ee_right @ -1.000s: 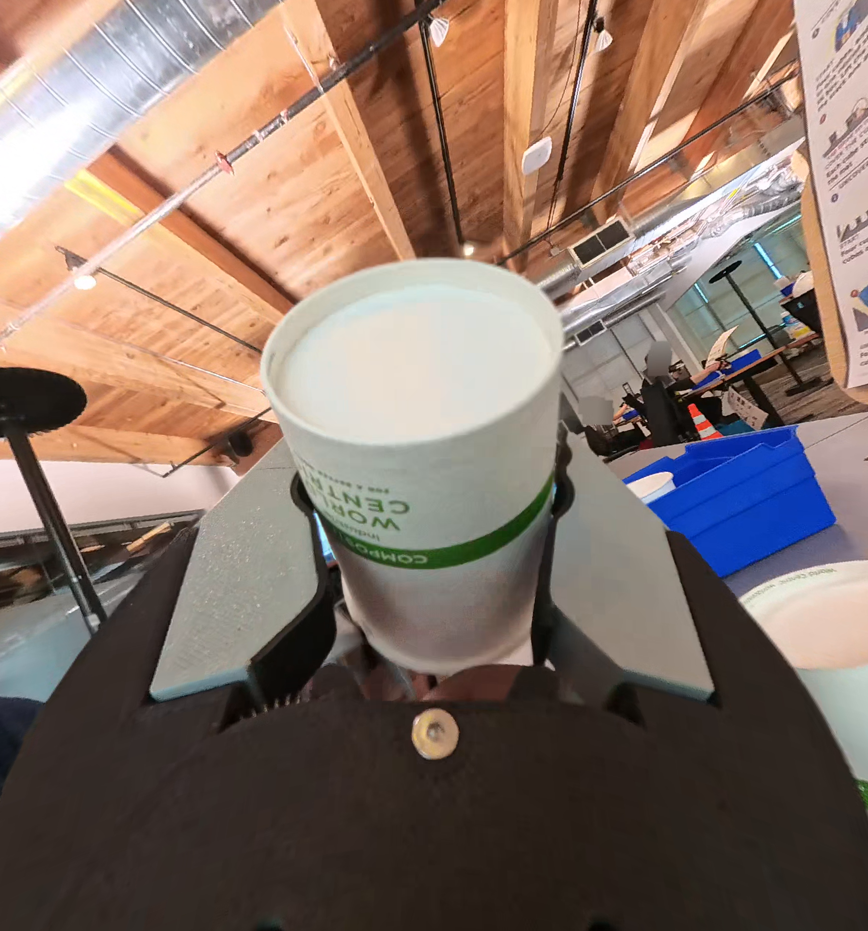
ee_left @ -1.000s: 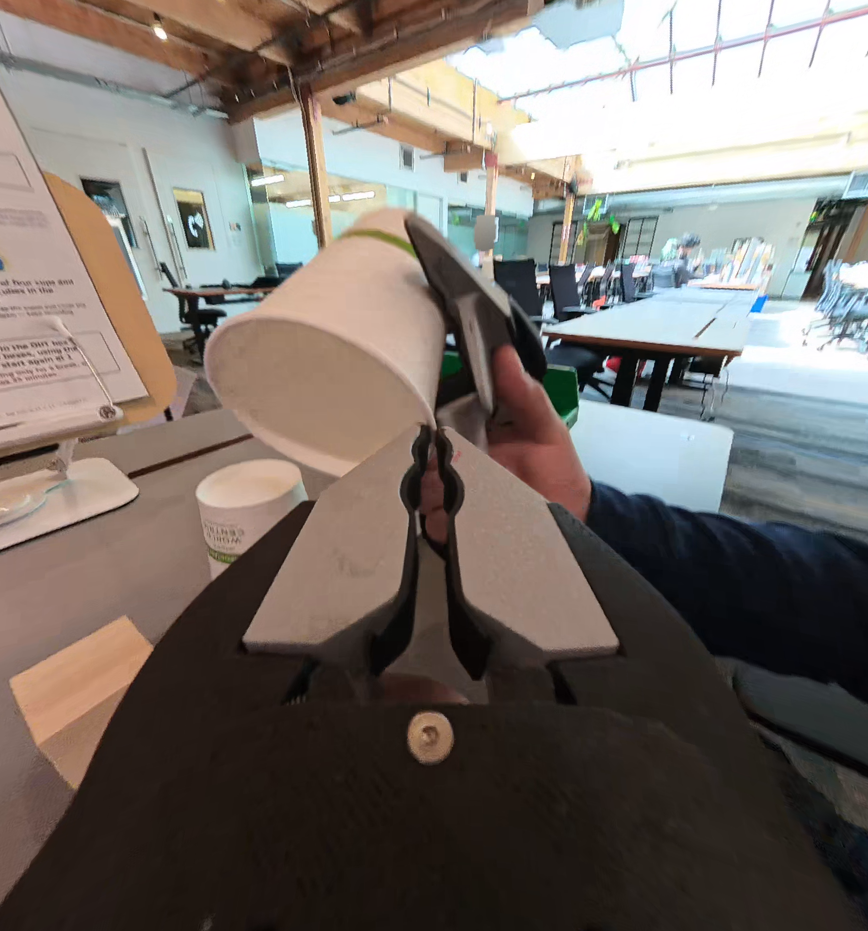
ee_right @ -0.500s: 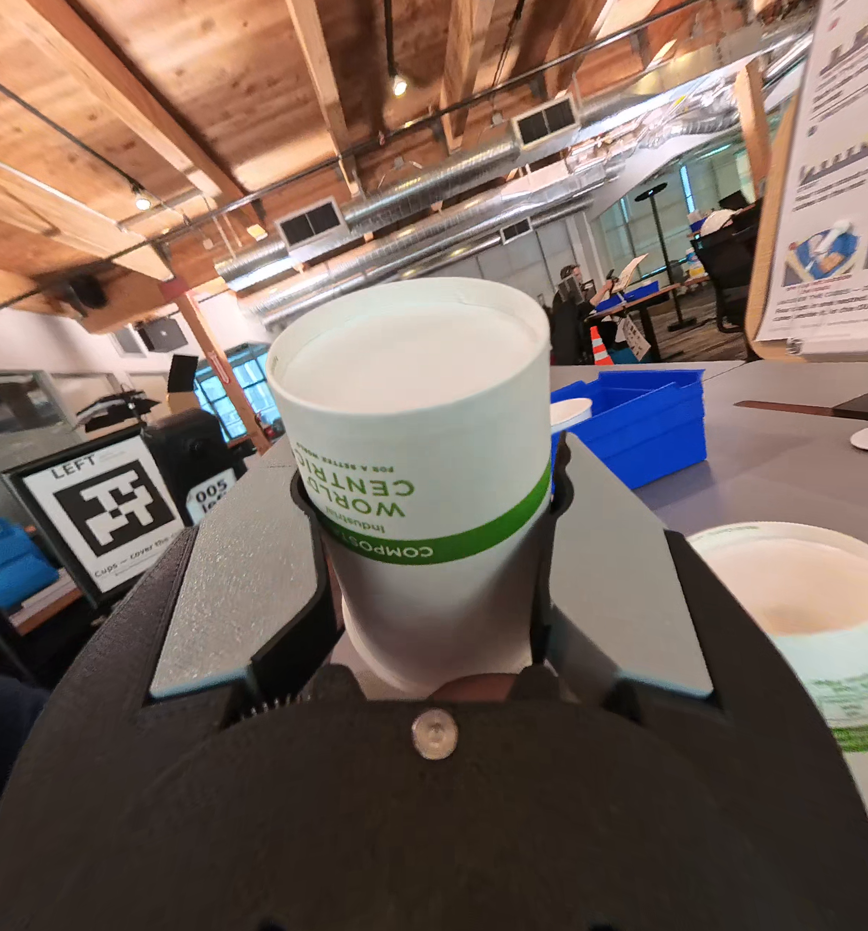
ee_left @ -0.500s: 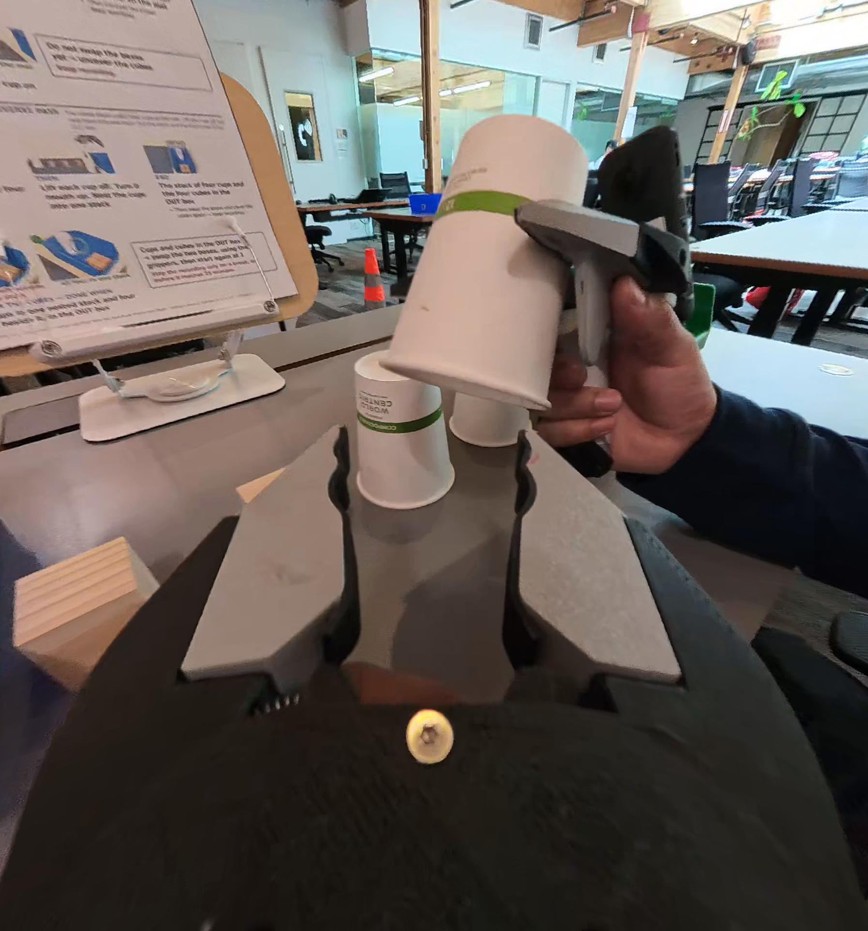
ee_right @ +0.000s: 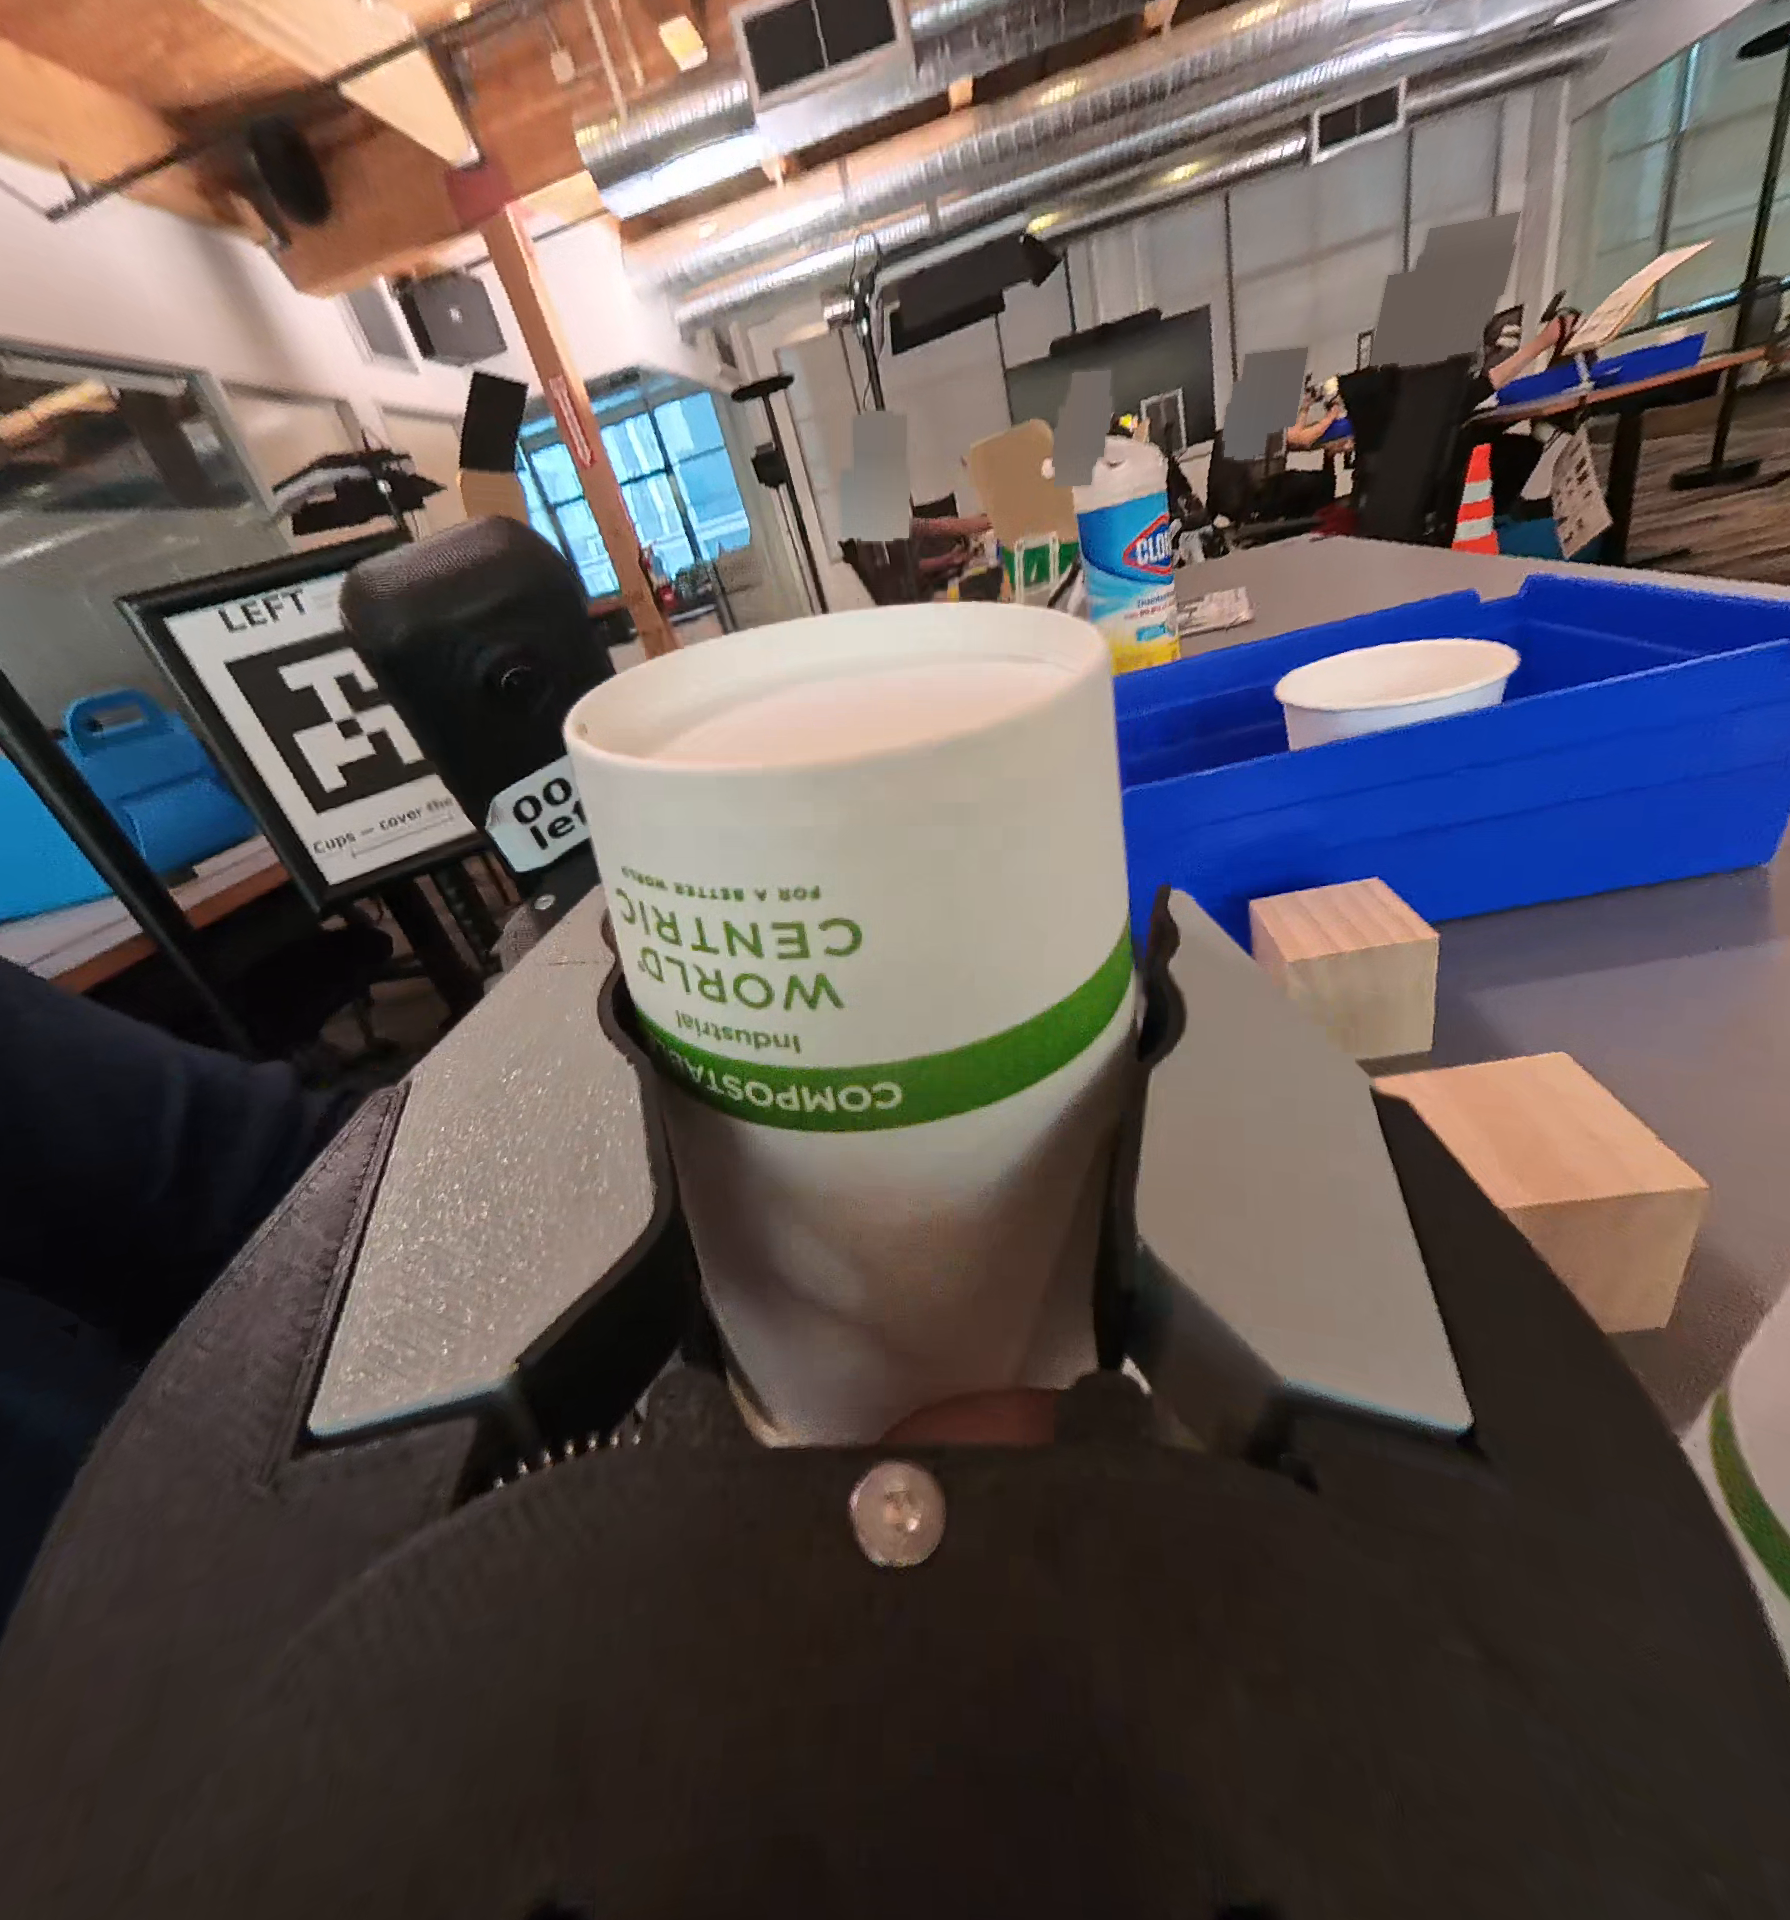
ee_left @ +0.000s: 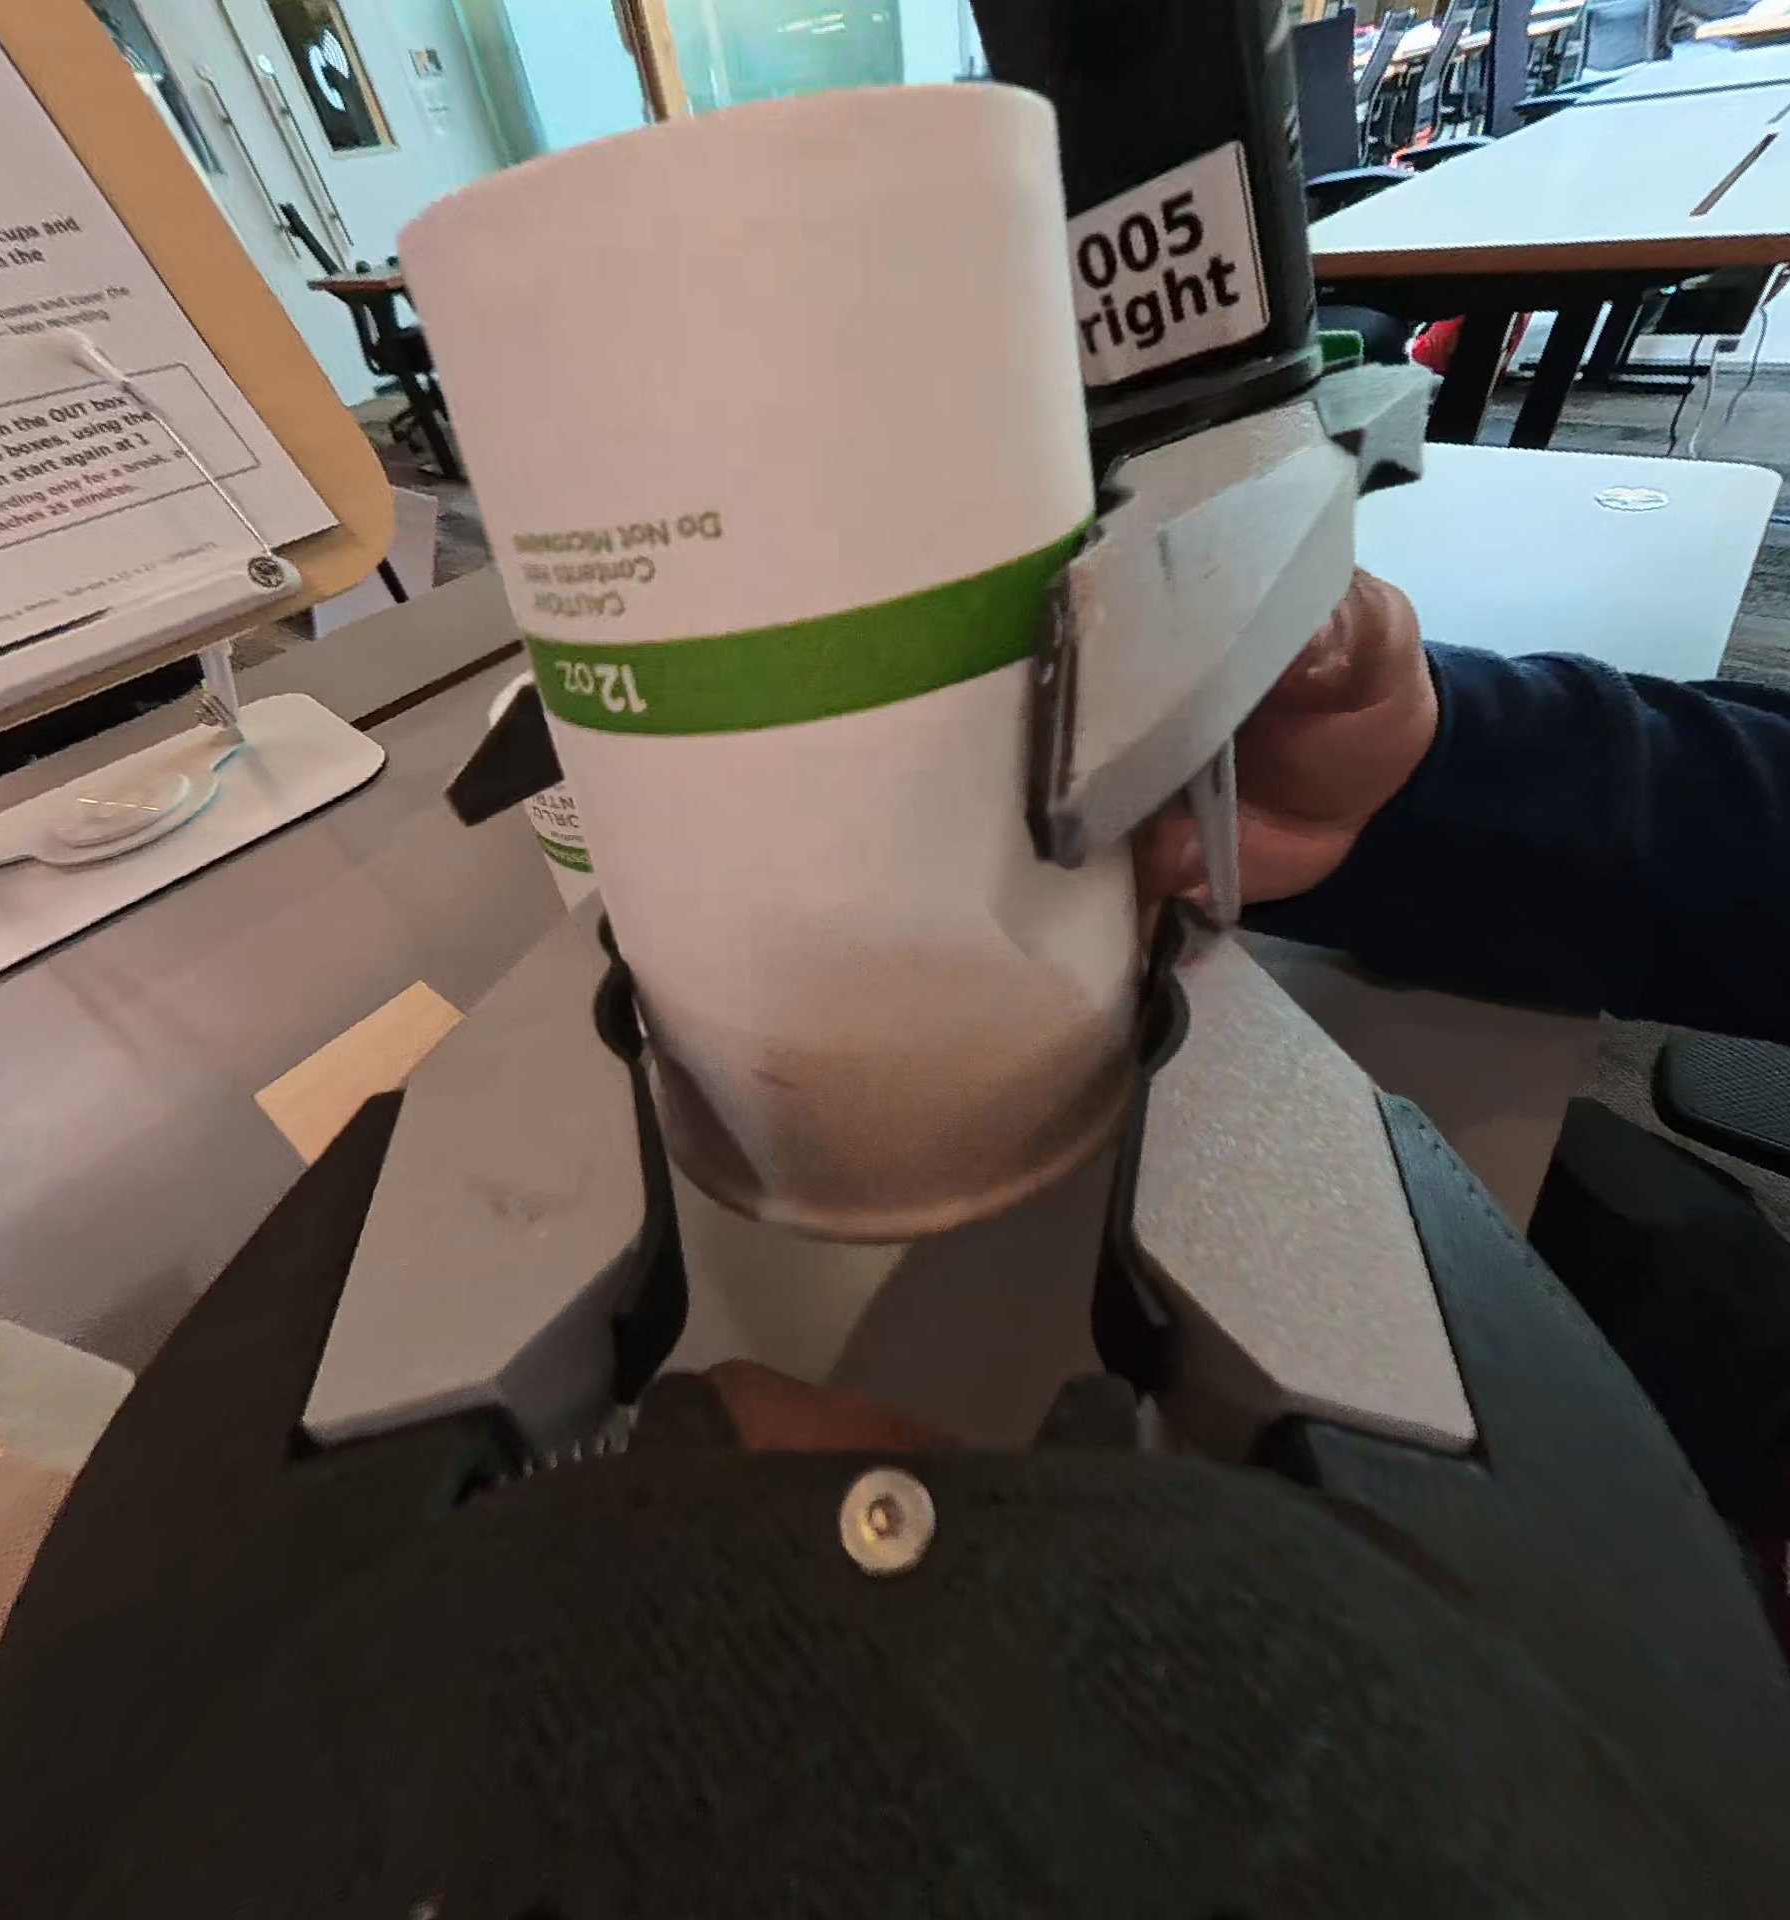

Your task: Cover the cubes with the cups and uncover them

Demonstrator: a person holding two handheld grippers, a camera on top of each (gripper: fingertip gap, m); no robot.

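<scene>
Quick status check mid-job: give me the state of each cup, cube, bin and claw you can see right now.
White paper cup with green band: upside down, in the air, gripped by right claw.
Right claw: shut on that cup at its band.
Left claw: wide open around the cup's mouth end; contact unclear.
Two light wooden cubes: uncovered on the grey table.
Blue plastic bin: holds one upright white cup.
</scene>
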